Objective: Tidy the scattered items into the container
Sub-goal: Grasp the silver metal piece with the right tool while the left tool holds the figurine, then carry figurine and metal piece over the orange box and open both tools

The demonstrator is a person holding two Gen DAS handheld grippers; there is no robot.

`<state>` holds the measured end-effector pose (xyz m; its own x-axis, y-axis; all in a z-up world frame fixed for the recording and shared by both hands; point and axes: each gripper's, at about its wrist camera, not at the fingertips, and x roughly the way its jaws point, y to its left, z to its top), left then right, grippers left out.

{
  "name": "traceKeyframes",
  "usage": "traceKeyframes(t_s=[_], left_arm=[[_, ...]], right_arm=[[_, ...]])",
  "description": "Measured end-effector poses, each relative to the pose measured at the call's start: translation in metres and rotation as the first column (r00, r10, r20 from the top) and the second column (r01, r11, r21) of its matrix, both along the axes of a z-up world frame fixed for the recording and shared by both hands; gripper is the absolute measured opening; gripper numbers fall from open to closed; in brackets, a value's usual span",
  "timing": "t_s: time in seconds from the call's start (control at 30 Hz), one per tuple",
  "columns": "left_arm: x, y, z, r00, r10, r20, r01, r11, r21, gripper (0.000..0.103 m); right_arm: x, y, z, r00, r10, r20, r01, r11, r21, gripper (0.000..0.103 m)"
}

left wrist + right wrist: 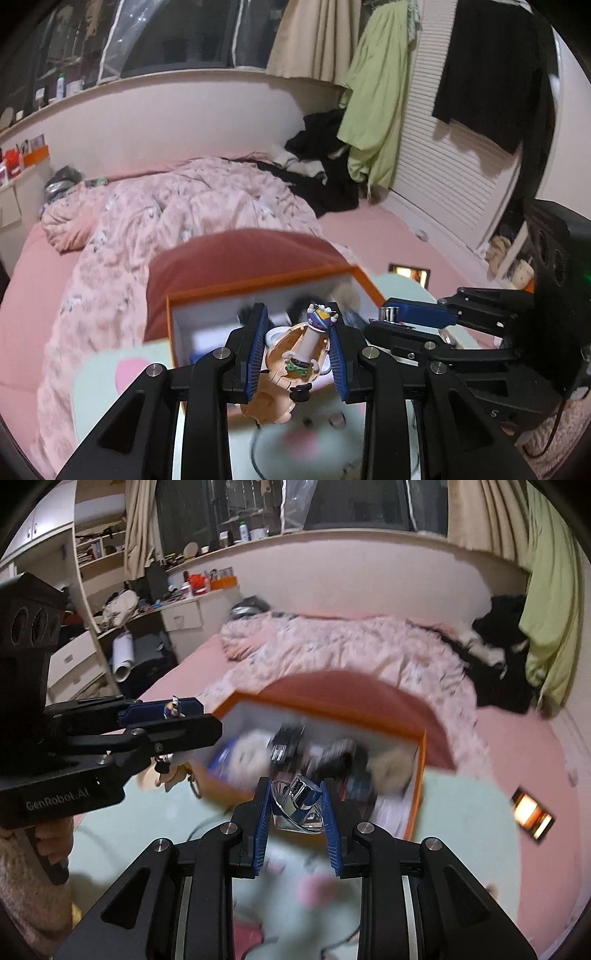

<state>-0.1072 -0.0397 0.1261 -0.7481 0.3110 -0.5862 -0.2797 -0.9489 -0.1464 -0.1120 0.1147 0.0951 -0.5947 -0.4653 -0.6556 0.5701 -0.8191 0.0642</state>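
Orange box (415, 775) already crowded; pink quilt (166, 206) just behind

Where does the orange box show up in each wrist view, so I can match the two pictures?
Left wrist: the orange box sits centre frame, just beyond the left hand-held gripper, which holds a toy figure.
Right wrist: the box is centre frame, ahead of the right hand-held gripper, which holds a shiny bottle.
Shared landmark: the pink quilt behind the box.
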Motion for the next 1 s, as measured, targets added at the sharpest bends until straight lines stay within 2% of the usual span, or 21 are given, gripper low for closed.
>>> traceKeyframes(t_s=[0.17, 0.4, 0.43, 0.47, 0.53, 0.6, 0.63, 0.73, 0.9, 1.0], left_arm=[[-0.040, -0.005, 0.000, 1.000, 0.006, 0.026, -0.006, 1.000, 0.018, 0.030], [-0.086, -0.006, -0.025, 0.995, 0.024, 0.093, -0.026, 0.999, 0.021, 0.031], [-0.090, -0.006, -0.030, 0.993, 0.031, 0.110, -0.033, 0.999, 0.013, 0.042], [-0.094, -0.006, -0.034, 0.991, 0.039, 0.129, -0.041, 0.999, 0.009, 0.059], [-0.095, -0.008, -0.039, 0.989, 0.039, 0.140, -0.044, 0.998, 0.034, 0.068], [-0.092, -0.009, -0.040, 0.990, 0.028, 0.137, -0.035, 0.998, 0.047, 0.073], [-0.091, -0.010, -0.039, 0.991, 0.031, 0.134, -0.037, 0.999, 0.040, 0.076], [-0.084, -0.012, -0.036, 0.990, 0.065, 0.124, -0.066, 0.998, 0.008, 0.080], [-0.063, -0.019, -0.026, 0.990, 0.107, 0.088, -0.109, 0.994, 0.011, 0.086], [-0.048, -0.020, -0.021, 0.989, 0.137, 0.052, -0.136, 0.990, -0.032, 0.088]], right_arm=[[-0.035, -0.011, 0.009, 0.999, -0.045, 0.010, 0.045, 0.999, 0.004, 0.028], [-0.075, -0.021, -0.006, 0.995, -0.082, 0.062, 0.081, 0.996, 0.030, 0.028], [-0.079, -0.021, -0.011, 0.993, -0.093, 0.071, 0.090, 0.995, 0.036, 0.029], [-0.085, -0.022, -0.015, 0.991, -0.111, 0.077, 0.108, 0.993, 0.045, 0.031], [-0.092, -0.021, -0.022, 0.985, -0.152, 0.085, 0.147, 0.987, 0.069, 0.052], [-0.096, -0.017, -0.027, 0.980, -0.177, 0.087, 0.172, 0.983, 0.065, 0.067], [-0.096, -0.016, -0.028, 0.979, -0.184, 0.083, 0.180, 0.982, 0.056, 0.069], [-0.092, -0.013, -0.028, 0.976, -0.206, 0.076, 0.202, 0.978, 0.056, 0.069], [-0.080, -0.007, -0.023, 0.970, -0.227, 0.082, 0.225, 0.974, 0.036, 0.069], [-0.069, -0.003, -0.016, 0.971, -0.226, 0.078, 0.226, 0.974, 0.001, 0.069]])
